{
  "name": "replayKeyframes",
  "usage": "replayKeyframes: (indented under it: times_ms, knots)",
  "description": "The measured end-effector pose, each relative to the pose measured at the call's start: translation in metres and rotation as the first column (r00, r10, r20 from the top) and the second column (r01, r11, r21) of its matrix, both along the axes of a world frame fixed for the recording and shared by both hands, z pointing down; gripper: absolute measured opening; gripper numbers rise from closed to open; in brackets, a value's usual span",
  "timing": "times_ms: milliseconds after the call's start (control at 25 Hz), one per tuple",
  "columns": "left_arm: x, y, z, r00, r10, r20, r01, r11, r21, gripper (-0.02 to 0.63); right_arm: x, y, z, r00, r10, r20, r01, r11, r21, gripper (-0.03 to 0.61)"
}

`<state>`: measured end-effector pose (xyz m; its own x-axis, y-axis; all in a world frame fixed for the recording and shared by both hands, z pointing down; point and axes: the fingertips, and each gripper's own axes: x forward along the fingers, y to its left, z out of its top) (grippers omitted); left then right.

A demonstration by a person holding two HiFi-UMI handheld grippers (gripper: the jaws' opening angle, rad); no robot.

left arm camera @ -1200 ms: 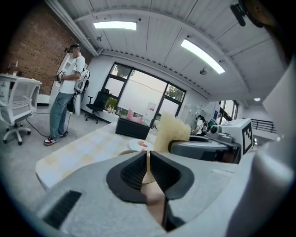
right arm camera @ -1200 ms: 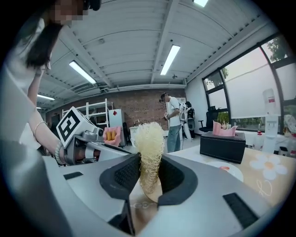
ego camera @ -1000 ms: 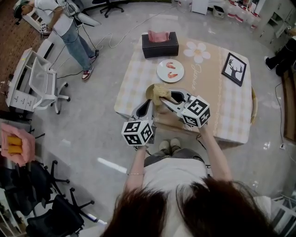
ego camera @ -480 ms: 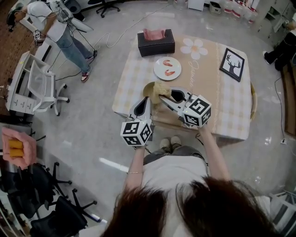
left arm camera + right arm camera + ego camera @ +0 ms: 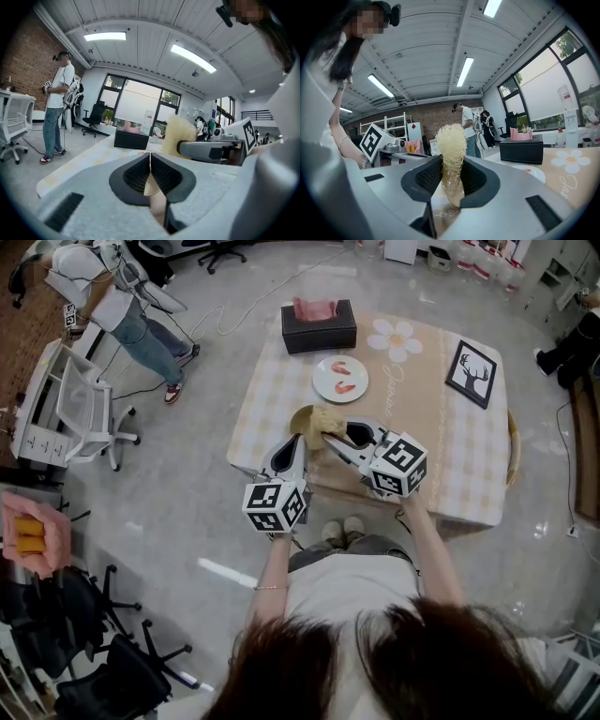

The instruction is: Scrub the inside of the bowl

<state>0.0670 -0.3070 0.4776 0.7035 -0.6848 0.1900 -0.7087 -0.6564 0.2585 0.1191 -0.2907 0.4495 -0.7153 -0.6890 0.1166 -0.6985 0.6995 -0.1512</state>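
The left gripper (image 5: 298, 440) pinches the bowl (image 5: 303, 420) by its rim; the right gripper (image 5: 329, 436) clamps a loofah scrubber (image 5: 325, 419) (pale, fibrous) at the bowl.

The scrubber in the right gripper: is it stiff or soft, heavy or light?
Probably light: the scrubber is an open mesh of thin fibres. Likely squashy yet springy: it narrows between the fingers but stands upright above them.

You're in some kind of open lab or studio office, not a home. There's a brick wall (image 5: 21, 61), strip lights (image 5: 105, 36), big windows (image 5: 543, 89), rolling office chairs (image 5: 89, 413) and cables (image 5: 234, 315) across the grey floor (image 5: 187, 512). The clothed table (image 5: 469, 474) looks like a staged set. The person (image 5: 117, 301) far left seems to wear recording gear.
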Motion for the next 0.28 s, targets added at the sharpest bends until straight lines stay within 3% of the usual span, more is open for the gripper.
replayKeyframes:
  times_ms: [280]
  knots:
    - [-0.0009, -0.0013, -0.0041, 1.000, 0.007, -0.001, -0.007, 1.000, 0.008, 0.017, -0.0022, -0.0007, -0.0034, 1.000, 0.000, 0.002, 0.000, 1.000, 0.004, 0.095]
